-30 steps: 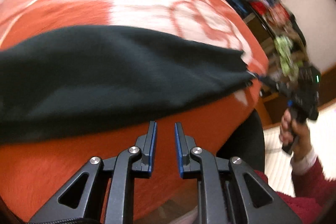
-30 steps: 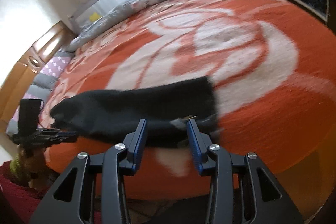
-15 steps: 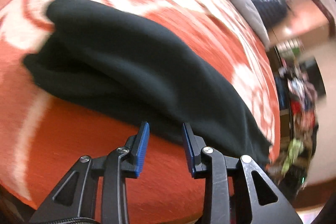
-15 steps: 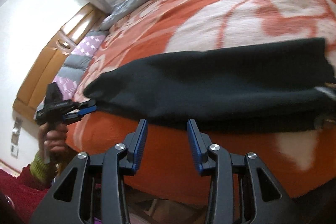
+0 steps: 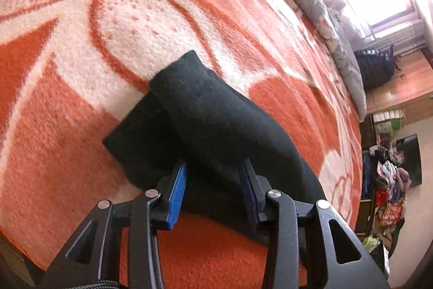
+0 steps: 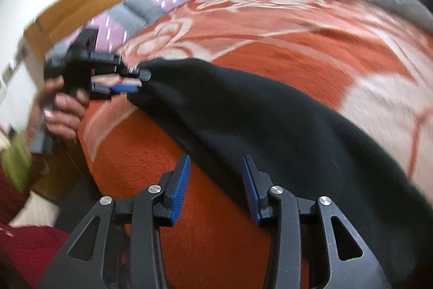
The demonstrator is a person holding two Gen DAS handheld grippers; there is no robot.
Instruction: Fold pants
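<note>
Claw states are seen first: the left claw [image 5: 213, 178] stands parted, its jaws having just been opening, with the black pants [image 5: 216, 126] lying between them ungripped. The right claw [image 6: 215, 178] is held apart over the pants' near edge, pressing nothing. The pants are spread lengthwise on the orange blanket [image 5: 81, 99] of the bed.

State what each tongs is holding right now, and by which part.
Nothing is held. The left tongs have just been opening; the black pants lie between the pads, unpinched. The right tongs stand open over the pants' near edge on the orange blanket.
</note>
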